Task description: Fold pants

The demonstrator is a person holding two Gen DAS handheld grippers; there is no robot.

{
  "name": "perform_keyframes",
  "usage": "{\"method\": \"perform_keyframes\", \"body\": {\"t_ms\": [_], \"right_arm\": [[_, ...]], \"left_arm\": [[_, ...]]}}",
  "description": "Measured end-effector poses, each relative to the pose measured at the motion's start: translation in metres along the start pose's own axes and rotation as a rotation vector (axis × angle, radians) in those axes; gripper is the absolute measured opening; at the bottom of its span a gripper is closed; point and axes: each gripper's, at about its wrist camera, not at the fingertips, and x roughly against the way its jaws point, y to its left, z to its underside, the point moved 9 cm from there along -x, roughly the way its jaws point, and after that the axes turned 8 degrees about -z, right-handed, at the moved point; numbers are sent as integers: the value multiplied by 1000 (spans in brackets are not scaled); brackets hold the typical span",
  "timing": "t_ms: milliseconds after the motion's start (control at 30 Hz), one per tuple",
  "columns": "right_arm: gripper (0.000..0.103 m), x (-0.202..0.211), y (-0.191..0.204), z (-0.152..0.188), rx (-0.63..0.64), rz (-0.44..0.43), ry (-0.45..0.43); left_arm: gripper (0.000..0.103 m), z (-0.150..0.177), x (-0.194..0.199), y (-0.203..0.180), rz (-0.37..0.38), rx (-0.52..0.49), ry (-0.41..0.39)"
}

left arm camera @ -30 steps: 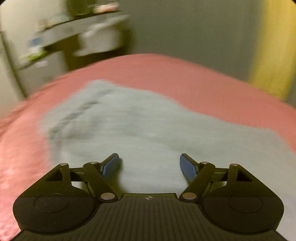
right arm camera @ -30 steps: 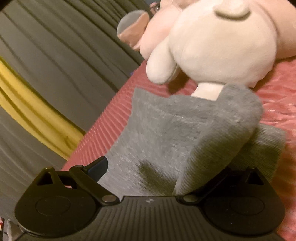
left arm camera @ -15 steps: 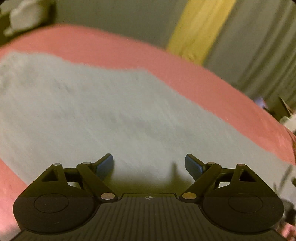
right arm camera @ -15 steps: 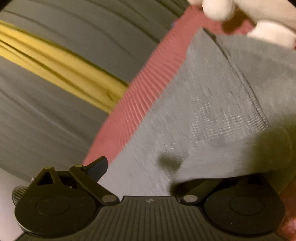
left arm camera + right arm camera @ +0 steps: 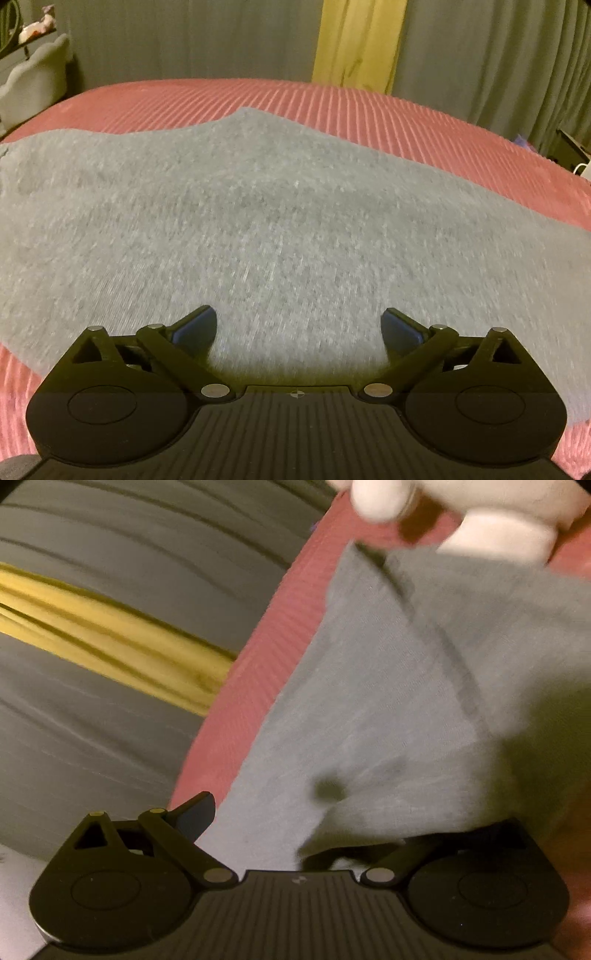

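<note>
Grey knit pants [image 5: 280, 206] lie spread on a pink ribbed bedspread [image 5: 369, 110]. My left gripper [image 5: 298, 326] is open and empty, low over the near part of the cloth. In the right wrist view the pants [image 5: 388, 709] run up toward the top right. My right gripper [image 5: 299, 812] is wide open. Its left finger [image 5: 195, 810] shows bare. A lifted fold of the pants [image 5: 424, 812] drapes over its right finger and hides it.
Grey curtains [image 5: 184, 40] with a yellow strip [image 5: 356, 40] hang behind the bed. A pale plush toy [image 5: 480, 517] lies on the bed at the far end of the pants. A grey padded piece of furniture [image 5: 33, 85] stands at the far left.
My left gripper has swung right across the pants, from the shelf side to the curtain side. My right gripper has moved back from the plush toy, with the fold still draped over its right finger.
</note>
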Motion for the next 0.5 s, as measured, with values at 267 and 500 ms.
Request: {"method": "perform_keyframes", "body": {"t_ms": [267,500], "right_arm": [[98,75,-13,-58,186,360,-219],[98,81,14,-24,-9,55,-57]], "left_arm": [[102,1,10,0,-20,-25,-12],[103,-1,8,0,-36,-30,-28]]}}
